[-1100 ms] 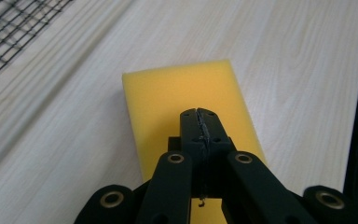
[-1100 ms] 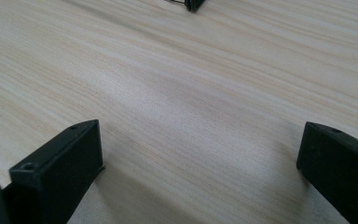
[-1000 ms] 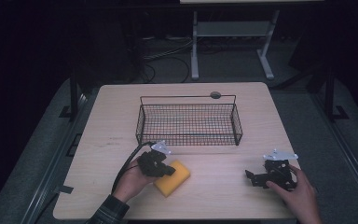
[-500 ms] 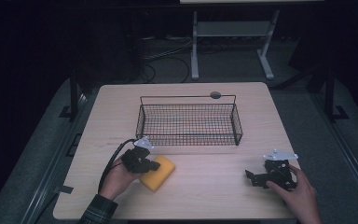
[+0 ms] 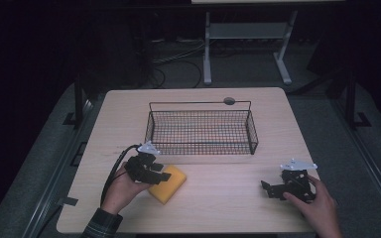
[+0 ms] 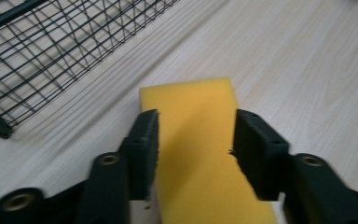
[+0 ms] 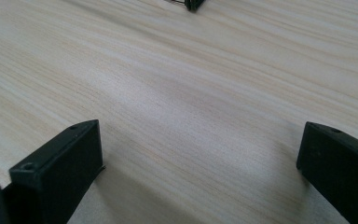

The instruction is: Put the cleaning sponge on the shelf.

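Note:
A yellow sponge (image 5: 171, 184) lies on the wooden table (image 5: 228, 213), in front of the wire basket (image 5: 201, 103). My left gripper (image 5: 161, 174) reaches over the sponge's left end, held by a hand in a plaid sleeve. In the left gripper view the sponge (image 6: 196, 140) fills the gap of that gripper (image 6: 196, 135); both pads touch its sides and it flares wider beyond them. These jaws have just been opening, with the sponge still between them. My right gripper (image 5: 270, 191) rests near the front right; its jaws (image 7: 200, 154) stand wide open over bare wood.
The black wire basket (image 6: 51, 42) stands mid-table with nothing in it that I can see. A small grey round disc (image 5: 229, 101) sits behind it. Dark floor, cables and a white stand (image 5: 248, 44) lie beyond the table's far edge.
My left hand has slid leftward across the table and the sponge went with it. The left jaws stand wider apart now. The right hand has kept still.

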`<act>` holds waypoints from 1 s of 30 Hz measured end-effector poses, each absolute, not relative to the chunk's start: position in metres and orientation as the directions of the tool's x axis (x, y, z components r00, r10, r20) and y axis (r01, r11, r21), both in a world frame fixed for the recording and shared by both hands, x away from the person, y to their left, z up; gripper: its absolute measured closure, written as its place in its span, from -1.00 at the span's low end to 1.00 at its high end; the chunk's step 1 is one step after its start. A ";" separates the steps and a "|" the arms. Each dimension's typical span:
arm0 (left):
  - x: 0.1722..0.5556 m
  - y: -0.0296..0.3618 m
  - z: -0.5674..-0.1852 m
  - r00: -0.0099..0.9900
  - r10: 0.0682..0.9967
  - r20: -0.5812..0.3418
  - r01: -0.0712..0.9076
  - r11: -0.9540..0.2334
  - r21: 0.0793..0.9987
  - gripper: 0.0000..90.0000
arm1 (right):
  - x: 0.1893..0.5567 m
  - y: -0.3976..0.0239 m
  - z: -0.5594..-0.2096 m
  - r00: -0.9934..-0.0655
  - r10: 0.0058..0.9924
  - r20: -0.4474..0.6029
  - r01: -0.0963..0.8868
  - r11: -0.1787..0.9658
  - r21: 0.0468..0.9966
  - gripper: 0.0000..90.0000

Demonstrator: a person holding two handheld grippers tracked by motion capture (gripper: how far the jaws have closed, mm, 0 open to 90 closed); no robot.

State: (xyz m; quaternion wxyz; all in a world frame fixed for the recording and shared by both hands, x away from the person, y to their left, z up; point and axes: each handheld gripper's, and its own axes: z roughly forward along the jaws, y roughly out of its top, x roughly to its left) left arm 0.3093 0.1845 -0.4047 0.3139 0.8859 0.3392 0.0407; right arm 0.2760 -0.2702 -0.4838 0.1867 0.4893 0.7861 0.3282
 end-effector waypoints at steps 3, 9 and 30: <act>0.309 0.182 -0.406 0.758 0.639 -0.133 0.587 -0.579 0.566 -0.31 | 0.276 -0.270 -0.484 -0.452 0.892 0.028 0.647 0.306 0.699 -1.00; 0.309 0.174 -0.411 0.742 0.662 -0.106 0.603 -0.590 0.537 -0.67 | 0.276 -0.270 -0.484 -0.452 0.892 0.028 0.647 0.306 0.699 -1.00; 0.311 0.153 -0.433 0.756 0.650 -0.074 0.604 -0.650 0.460 -0.70 | 0.276 -0.270 -0.484 -0.451 0.892 0.028 0.647 0.306 0.699 -1.00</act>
